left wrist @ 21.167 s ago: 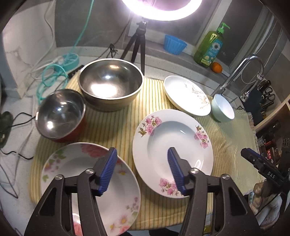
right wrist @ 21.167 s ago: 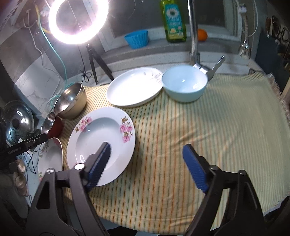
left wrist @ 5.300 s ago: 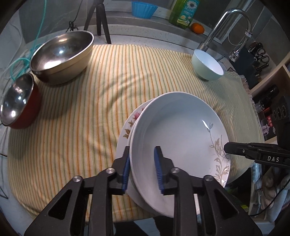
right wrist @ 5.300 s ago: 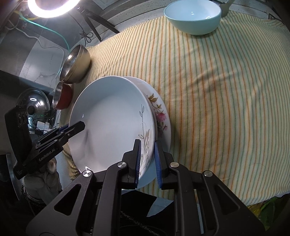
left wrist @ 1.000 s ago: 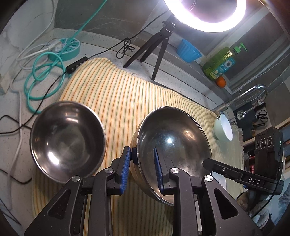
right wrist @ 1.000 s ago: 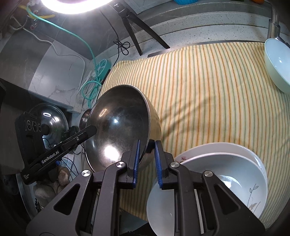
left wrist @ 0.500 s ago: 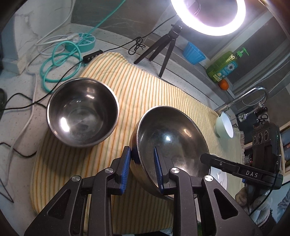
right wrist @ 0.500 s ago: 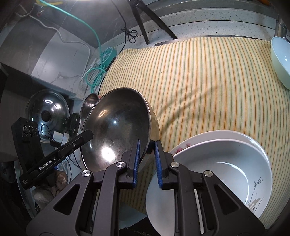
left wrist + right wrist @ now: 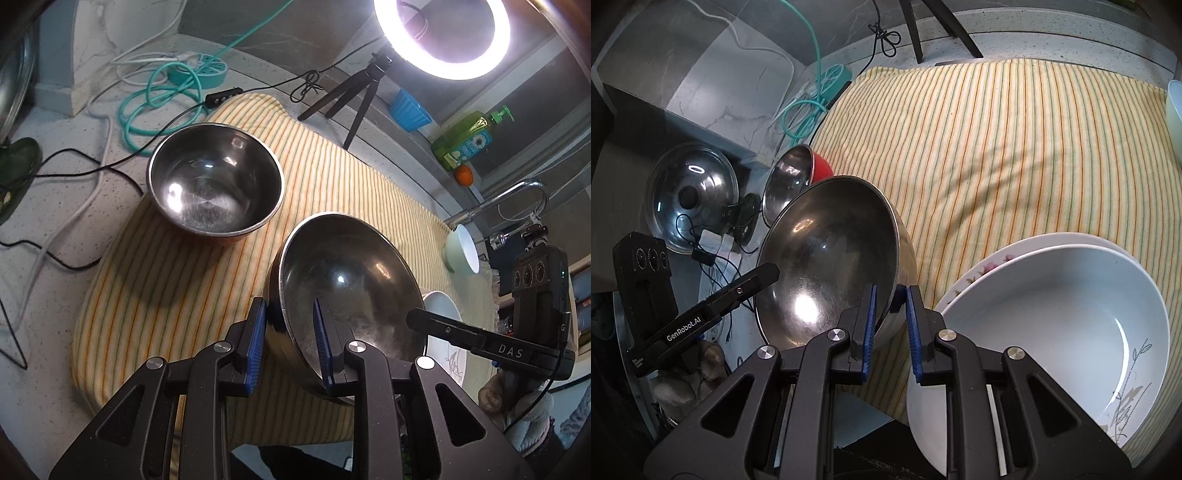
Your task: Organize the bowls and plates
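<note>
Striped cloth (image 9: 177, 280) (counter beneath), ring light (image 9: 441, 37)

- A speckled grey desk (image 9: 55, 206) carries a yellow striped cloth (image 9: 177, 280).
- Grey marbled wall tiles (image 9: 713, 74) stand behind it.
- A lit ring light (image 9: 441, 35) on a black tripod (image 9: 351, 96) glows near a dark window (image 9: 554, 85).
- A chrome tap (image 9: 517, 195) curves at the far right.

large steel bowl (image 9: 347, 284): tilted, rim pinched on both sides
small red-sided steel bowl (image 9: 216, 184): upright, far left on striped cloth
stacked plates (image 9: 1056, 314): near right
pale blue bowl (image 9: 461, 253): far right
</note>
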`<move>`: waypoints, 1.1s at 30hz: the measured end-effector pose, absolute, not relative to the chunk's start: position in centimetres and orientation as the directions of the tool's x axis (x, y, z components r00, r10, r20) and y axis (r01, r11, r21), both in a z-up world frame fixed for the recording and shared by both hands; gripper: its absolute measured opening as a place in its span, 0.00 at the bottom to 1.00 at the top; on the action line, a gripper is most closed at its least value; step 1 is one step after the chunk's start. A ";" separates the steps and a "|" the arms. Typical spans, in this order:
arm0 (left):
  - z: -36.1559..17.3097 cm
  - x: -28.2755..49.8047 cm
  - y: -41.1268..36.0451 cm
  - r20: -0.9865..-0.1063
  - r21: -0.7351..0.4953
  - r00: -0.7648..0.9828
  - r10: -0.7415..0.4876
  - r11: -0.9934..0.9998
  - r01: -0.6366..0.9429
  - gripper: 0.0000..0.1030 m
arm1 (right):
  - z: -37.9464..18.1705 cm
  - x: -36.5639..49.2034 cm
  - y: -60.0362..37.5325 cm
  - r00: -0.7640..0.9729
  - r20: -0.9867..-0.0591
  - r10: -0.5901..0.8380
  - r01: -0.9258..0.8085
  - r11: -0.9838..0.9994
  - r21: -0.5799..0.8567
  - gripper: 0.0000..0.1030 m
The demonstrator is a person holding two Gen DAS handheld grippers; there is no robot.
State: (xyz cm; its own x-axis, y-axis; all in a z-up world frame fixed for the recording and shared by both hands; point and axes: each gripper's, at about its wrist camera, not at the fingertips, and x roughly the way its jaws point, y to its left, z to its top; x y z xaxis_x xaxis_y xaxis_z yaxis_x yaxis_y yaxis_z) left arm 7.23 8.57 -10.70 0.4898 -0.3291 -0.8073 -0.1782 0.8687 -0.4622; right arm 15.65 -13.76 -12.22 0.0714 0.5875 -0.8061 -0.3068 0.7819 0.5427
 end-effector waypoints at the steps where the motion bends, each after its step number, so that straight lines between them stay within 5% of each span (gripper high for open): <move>1: -10.7 7.1 8.5 -0.809 -0.460 0.488 -0.328 0.870 -0.177 0.22 | -12.3 15.6 -13.7 0.068 -0.806 0.587 -0.307 0.781 0.543 0.16; 17: -12.0 6.6 8.0 -0.833 -0.439 0.442 -0.332 0.884 -0.164 0.22 | -13.3 15.2 -13.5 0.061 -0.816 0.574 -0.311 0.788 0.531 0.19; 19: -11.9 6.6 8.1 -0.831 -0.441 0.443 -0.335 0.883 -0.160 0.22 | -13.0 15.1 -13.4 0.070 -0.817 0.572 -0.324 0.788 0.524 0.24; 21: -11.8 6.6 8.1 -0.831 -0.441 0.444 -0.334 0.883 -0.161 0.26 | -12.5 15.1 -13.4 0.085 -0.804 0.588 -0.333 0.777 0.534 0.50; 24: -11.4 6.6 8.2 -0.827 -0.440 0.456 -0.330 0.884 -0.158 0.26 | -11.5 15.2 -13.7 0.132 -0.795 0.592 -0.339 0.780 0.525 0.71; 33: -10.4 6.6 8.9 -0.809 -0.453 0.489 -0.327 0.876 -0.164 0.29 | -10.0 16.0 -14.4 0.182 -0.754 0.631 -0.326 0.762 0.559 0.72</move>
State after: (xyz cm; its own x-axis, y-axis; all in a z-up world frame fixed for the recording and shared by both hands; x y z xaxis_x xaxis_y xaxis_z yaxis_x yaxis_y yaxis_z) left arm 6.59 8.94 -10.40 0.4888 -0.3269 -0.8088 -0.1639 0.8762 -0.4532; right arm 15.96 -14.40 -10.00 0.1820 0.6313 -0.7538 -0.3263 0.7620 0.5594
